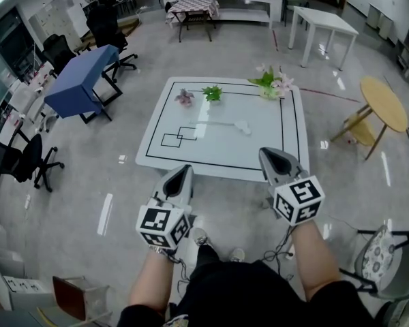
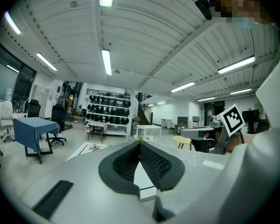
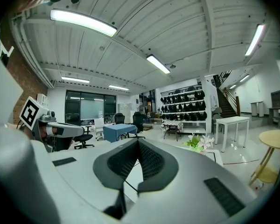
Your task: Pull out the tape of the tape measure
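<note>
Jaws closed, empty, on left gripper (image 1: 183,169) and right gripper (image 1: 268,153) — tape measure (image 1: 242,126) on table (image 1: 262,142).

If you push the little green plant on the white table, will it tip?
Probably: the green plant looks small and light, standing free near the table's far edge. Its leaves would likely bend, not snap.

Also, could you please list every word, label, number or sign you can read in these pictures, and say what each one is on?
No text can be read in any view.
Cubes on the left gripper and right gripper: black-and-white square markers only, no letters or digits.
Far wall sheets: too small and blurred to read.
Table: black lines only, no writing.
</note>
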The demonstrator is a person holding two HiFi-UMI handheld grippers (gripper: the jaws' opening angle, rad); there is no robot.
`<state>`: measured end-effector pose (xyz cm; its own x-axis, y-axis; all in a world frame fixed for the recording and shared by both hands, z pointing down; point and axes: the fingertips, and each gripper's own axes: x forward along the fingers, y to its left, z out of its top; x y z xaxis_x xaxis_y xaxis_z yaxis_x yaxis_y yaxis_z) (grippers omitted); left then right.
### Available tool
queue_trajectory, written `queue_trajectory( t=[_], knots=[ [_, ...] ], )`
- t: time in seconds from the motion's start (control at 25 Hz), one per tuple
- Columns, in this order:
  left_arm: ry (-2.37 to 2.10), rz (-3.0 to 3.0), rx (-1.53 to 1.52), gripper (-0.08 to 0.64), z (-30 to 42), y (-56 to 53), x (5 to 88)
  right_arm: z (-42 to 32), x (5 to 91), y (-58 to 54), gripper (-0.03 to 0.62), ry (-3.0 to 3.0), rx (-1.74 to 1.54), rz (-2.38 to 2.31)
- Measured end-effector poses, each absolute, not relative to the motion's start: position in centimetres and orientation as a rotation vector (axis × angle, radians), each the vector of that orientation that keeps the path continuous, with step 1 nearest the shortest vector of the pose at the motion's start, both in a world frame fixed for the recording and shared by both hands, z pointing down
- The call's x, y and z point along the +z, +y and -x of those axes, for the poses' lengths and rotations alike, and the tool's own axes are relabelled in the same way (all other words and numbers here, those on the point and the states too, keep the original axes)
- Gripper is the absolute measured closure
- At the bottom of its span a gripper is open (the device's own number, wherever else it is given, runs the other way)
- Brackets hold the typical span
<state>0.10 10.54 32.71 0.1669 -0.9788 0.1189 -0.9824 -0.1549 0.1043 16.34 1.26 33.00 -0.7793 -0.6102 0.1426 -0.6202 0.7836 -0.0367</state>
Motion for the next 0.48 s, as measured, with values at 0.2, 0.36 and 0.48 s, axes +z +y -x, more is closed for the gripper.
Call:
queue_trajectory(
  t=[0.2,0.36,0.48],
  knots=[
    [-1.924,-2.278,0.039,0.557,-0.24,9.86,32.87,-16.49,33.47,0.78,0.597,-2.845,0.139,-0.991],
    [-1.918,-2.277,0.041,0.557,-0.22,9.64,33.21,-16.56,33.86,0.59,0.597,-2.840,0.145,-0.996],
    [-1.917,-2.276,0.040,0.557,-0.08,9.62,33.29,-16.48,34.01,0.59,0.597,-2.837,0.147,-0.998]
  ],
)
